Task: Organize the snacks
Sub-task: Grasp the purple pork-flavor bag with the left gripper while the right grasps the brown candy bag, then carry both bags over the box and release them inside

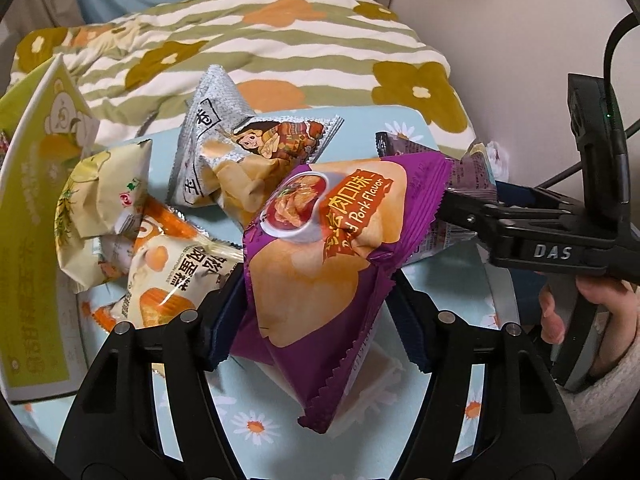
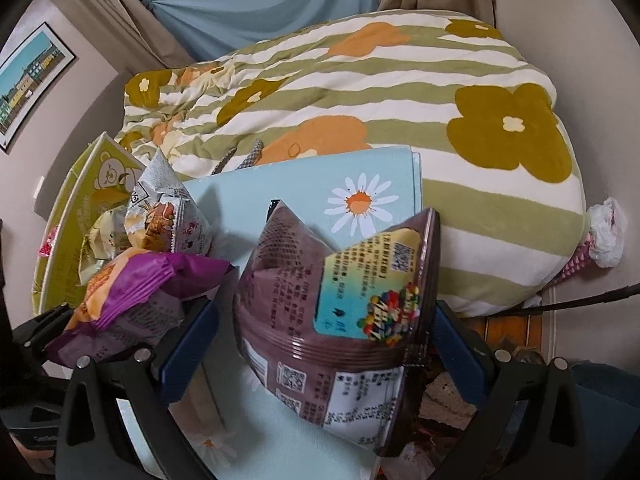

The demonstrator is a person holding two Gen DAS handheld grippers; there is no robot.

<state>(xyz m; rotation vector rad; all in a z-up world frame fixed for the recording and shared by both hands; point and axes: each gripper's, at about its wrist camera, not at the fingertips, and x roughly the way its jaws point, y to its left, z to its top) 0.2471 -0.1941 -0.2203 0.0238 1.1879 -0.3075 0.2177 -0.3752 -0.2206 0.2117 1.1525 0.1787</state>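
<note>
We hold the left gripper (image 1: pixel 320 312) clamped on a purple foil crisp packet printed with an orange crisp and the words "Pork Flavor" (image 1: pixel 320 248); its blue-padded fingers (image 1: pixel 224 320) press the packet's lower sides, and the packet stands tilted, lifted above the pale blue daisy-print cloth (image 1: pixel 256 420). In the right wrist view the same purple packet shows at the lower left.

Our right gripper (image 2: pixel 324 344) is clamped on a dark brownish-purple packet with a yellow and blue label panel and small printed text (image 2: pixel 340 300), one blue pad on each side of it, the packet upright over the blue cloth. From the left wrist view this gripper comes in from the right, black with white lettering, a hand (image 1: pixel 568 312) around its handle, just beside the purple packet's upper corner.

Behind the purple packet, on the cloth, lie a grey and white packet showing a cartoon figure (image 1: pixel 240 152), a pale yellow packet (image 1: pixel 104 200) and an orange and white packet picturing cake (image 1: pixel 176 280), bunched together. To their left stands a yellow-green cardboard box with a bear drawing (image 1: pixel 36 208). A quilt striped green and white with orange and olive flowers (image 2: pixel 380 100) lies beyond the cloth.
</note>
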